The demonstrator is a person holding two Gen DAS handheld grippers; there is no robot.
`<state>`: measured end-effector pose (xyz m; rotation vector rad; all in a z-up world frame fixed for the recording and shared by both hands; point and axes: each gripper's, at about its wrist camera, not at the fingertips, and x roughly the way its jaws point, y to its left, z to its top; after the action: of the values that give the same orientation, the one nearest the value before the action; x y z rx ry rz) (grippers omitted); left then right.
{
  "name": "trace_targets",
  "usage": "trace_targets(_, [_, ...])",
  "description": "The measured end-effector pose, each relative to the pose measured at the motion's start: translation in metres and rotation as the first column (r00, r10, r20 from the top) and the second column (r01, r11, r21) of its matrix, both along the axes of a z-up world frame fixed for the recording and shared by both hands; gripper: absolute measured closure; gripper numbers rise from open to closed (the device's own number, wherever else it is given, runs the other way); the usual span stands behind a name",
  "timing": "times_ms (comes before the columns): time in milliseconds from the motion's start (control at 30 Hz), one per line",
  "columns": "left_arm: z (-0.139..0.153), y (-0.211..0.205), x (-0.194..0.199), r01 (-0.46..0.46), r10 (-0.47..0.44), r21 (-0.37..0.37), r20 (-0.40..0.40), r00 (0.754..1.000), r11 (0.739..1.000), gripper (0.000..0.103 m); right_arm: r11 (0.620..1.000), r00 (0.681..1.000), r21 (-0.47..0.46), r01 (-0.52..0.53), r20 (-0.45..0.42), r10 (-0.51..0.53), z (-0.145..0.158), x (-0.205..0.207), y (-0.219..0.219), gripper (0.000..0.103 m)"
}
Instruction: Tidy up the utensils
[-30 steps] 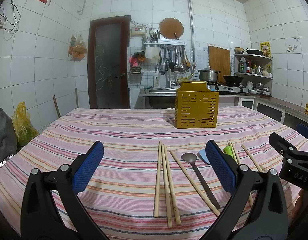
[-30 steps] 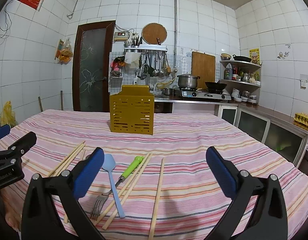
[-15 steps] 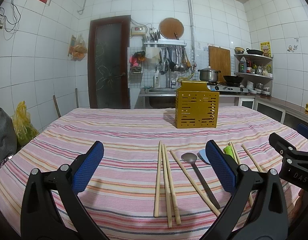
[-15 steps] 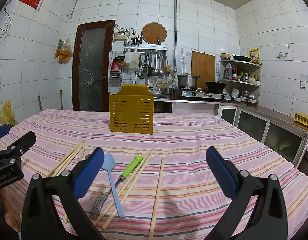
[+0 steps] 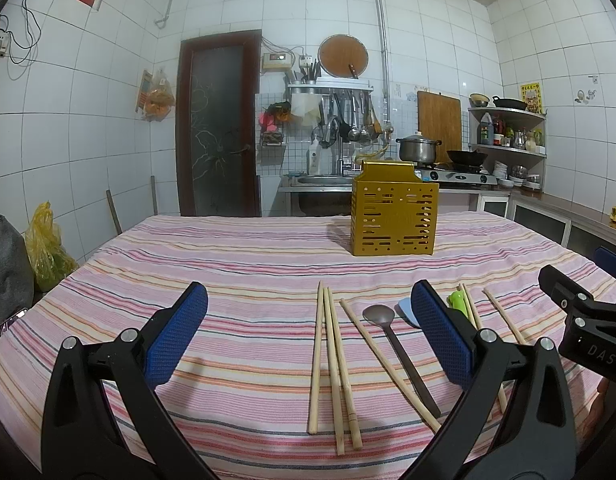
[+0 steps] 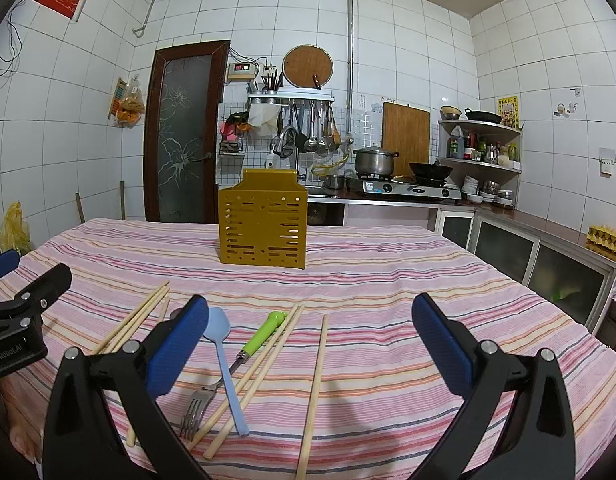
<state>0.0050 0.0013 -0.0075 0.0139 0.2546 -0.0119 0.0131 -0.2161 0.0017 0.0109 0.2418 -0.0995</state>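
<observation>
A blue pad hides most of the light blue spoon (image 5: 407, 309) and green-handled fork (image 5: 456, 302).

A perforated gold utensil holder (image 6: 262, 224) stands upright toward the far side of the striped bench (image 6: 388, 280), well apart from the loose utensils lying flat nearer the front. Three wooden chopsticks (image 5: 332, 364) lie close together, a fourth (image 5: 388, 364) angled beside a dark metal spoon (image 5: 392, 344). A pale blue spoon (image 6: 223, 356) crosses a green-handled fork (image 6: 243, 352), two chopsticks (image 6: 255, 376) touching it, one chopstick (image 6: 314, 392) alone.
</observation>
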Motion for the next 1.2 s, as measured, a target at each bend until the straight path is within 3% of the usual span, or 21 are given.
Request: trace_targets(1200, [0.0048, 0.0041, -0.006, -0.005, 0.005, 0.007, 0.011, 1.0, 1.0, 0.005, 1.0, 1.0, 0.006, 0.007, 0.006, -0.007, 0.0027, -0.0011, -0.001, 0.004])
